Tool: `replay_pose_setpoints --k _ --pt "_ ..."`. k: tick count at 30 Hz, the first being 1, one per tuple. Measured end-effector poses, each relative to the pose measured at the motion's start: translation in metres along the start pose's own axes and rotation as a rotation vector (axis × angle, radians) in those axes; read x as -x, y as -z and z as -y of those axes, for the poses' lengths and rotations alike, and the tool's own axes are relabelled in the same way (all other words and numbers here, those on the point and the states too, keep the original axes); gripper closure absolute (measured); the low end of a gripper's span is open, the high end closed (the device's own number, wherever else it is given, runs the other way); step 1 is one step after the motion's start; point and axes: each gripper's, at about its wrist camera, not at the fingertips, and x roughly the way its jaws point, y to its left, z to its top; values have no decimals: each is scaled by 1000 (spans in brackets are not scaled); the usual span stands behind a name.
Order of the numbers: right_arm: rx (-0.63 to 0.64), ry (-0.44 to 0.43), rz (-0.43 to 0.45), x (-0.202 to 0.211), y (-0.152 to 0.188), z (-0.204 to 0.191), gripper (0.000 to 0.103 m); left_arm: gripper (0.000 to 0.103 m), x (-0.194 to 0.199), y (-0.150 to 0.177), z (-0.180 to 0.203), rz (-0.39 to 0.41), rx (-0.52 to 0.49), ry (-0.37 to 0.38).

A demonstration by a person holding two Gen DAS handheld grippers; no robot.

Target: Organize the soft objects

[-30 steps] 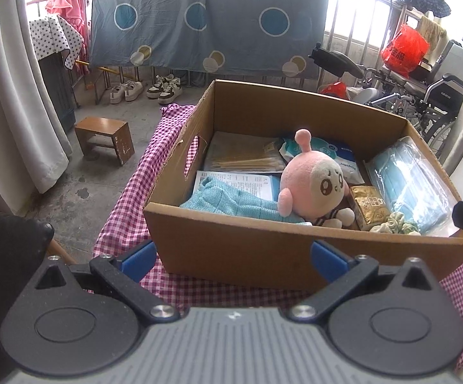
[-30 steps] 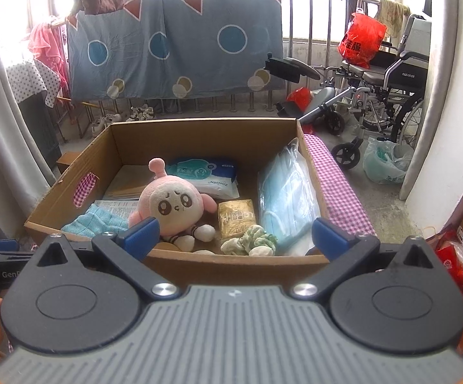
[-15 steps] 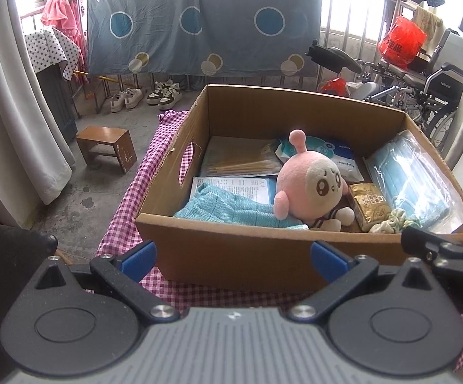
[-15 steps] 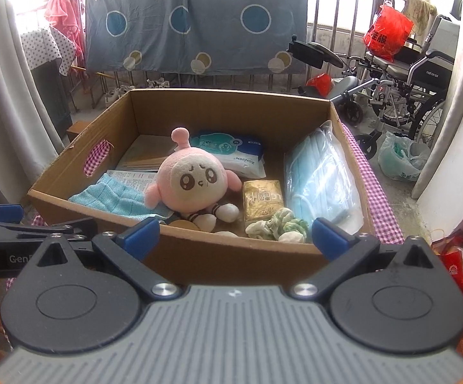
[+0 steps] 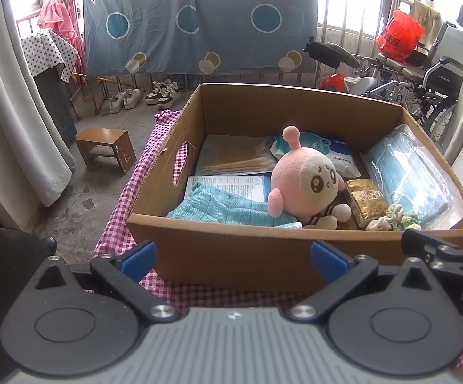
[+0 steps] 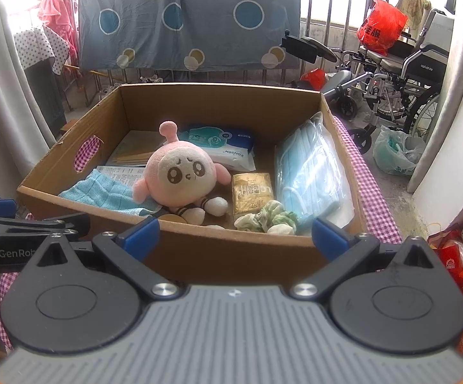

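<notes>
Only rightward, a white plastic bag beyond the cardboard box.

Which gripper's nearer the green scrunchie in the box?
Right. The right gripper sits at the box's near wall, almost directly in front of the green scrunchie. The left gripper is further left, facing the teal cloth.
</notes>
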Motion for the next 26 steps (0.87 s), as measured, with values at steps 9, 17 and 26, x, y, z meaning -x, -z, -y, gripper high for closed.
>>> replay_pose_setpoints --k 9,17,26 --pt "-19 -10 -11 -1 1 4 1 0 1 1 2 -5 -9 -1" --pt "-21 -8 -8 1 2 5 1 0 3 1 3 -5 -8 3" --pt "-28 -11 -9 3 3 4 1 0 5 1 3 -4 -7 2"
